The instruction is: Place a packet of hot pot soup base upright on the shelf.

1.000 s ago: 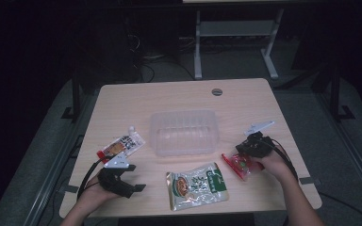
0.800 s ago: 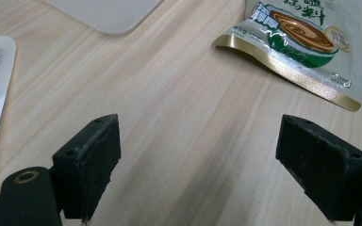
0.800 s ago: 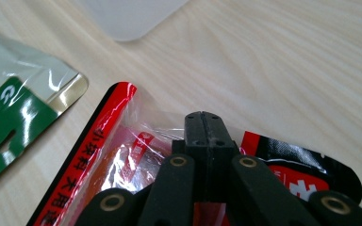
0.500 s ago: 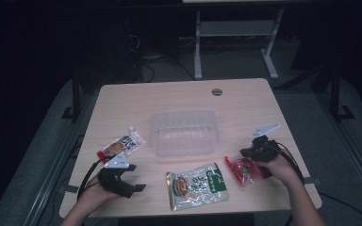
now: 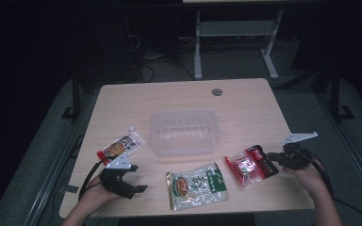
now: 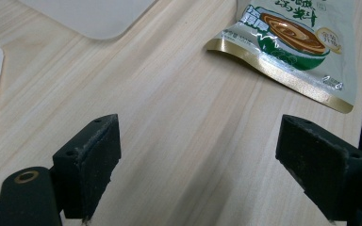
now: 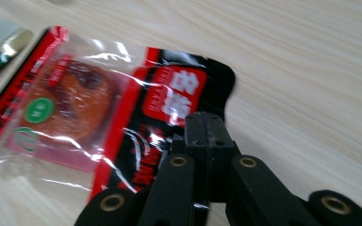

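Dragged nearer the table's right edge, red packet sits clamped in right gripper, probably lifting next; left gripper gapes empty.

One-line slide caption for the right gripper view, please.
Right claw shut on the edge of a red-and-black snack packet lying on the light wooden table.

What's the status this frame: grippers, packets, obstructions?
Left gripper open over bare table. Right gripper shut on red packet. Nothing in the way.
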Demonstrator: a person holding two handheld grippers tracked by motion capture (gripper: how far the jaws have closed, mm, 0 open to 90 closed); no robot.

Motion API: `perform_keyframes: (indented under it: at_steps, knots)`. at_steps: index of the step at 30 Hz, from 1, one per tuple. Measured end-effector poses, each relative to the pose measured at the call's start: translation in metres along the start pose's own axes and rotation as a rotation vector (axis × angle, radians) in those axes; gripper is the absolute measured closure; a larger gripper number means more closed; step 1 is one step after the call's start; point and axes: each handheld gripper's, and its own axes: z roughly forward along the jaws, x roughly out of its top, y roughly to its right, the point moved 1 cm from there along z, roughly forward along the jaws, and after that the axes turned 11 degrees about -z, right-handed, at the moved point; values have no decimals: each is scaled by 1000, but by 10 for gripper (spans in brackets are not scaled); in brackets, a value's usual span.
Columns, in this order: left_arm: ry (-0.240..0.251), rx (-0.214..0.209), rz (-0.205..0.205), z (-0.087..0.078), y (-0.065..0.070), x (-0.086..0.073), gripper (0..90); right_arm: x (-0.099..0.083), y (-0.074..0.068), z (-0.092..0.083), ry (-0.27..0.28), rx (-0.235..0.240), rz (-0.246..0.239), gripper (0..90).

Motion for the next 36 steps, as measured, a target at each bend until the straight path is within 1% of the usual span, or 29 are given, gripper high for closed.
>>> perform_keyframes:
  at_steps: [1, 2, 5, 6, 9, 10, 13, 15, 18, 21, 24, 25, 27, 29, 30, 31, 33, 34, 35, 36]
  knots:
    - [-2, 0, 1, 0, 0, 0, 143, -1, 2, 1, -7, 1, 9, 897]
    - [-3, -1, 2, 1, 0, 0, 143, -3, 4, 4, -6, 1, 4, 898]
    - [-5, -4, 2, 1, 0, 0, 143, -3, 6, 10, -12, 12, 23, 897]
    - [-4, -4, 4, 1, 0, 0, 143, -3, 8, 12, -2, 16, 9, 898]
    - [-4, -2, 5, 0, 0, -1, 143, -2, 9, 17, -20, 24, 20, 898]
    - [-3, -3, 5, 0, 0, -1, 143, -2, 9, 19, -27, 25, 16, 897]
    - [-5, -3, 5, 0, 0, -1, 143, -3, 8, 20, -29, 36, 21, 898]
    - [-8, -6, 1, 1, 0, 0, 143, -4, 7, 20, -26, 54, 20, 897]
    - [-8, -7, 6, 1, 1, 0, 143, -4, 3, 21, -21, 85, 24, 897]
    - [-5, -8, 5, 1, 2, 0, 143, -1, -3, 23, -20, 119, 8, 898]
    - [-2, -10, 10, 0, 3, 1, 143, 5, -13, 27, -25, 154, -21, 897]
    - [1, -12, 9, 0, 4, 1, 143, 7, -15, 27, -25, 161, -28, 897]
    - [9, -17, 3, 0, 6, 3, 143, 10, -19, 27, -25, 157, -48, 897]
    - [24, -37, 9, 1, 12, 9, 180, 13, -21, 24, -15, 153, -53, 897]
    - [29, -47, 4, 2, 15, 11, 210, 14, -21, 20, 4, 147, -49, 896]
    - [40, -56, 8, 3, 18, 15, 223, 15, -21, 18, 12, 141, -51, 891]
    - [45, -75, 23, 6, 25, 22, 278, 16, -23, 12, 27, 127, -41, 845]
    - [53, -79, 27, 8, 28, 26, 324, 17, -23, 9, 30, 119, -37, 802]
    - [66, -83, 42, 11, 33, 31, 355, 18, -24, 7, 32, 110, -37, 741]
    - [66, -86, 43, 14, 37, 36, 407, 19, -25, 5, 38, 97, -15, 663]
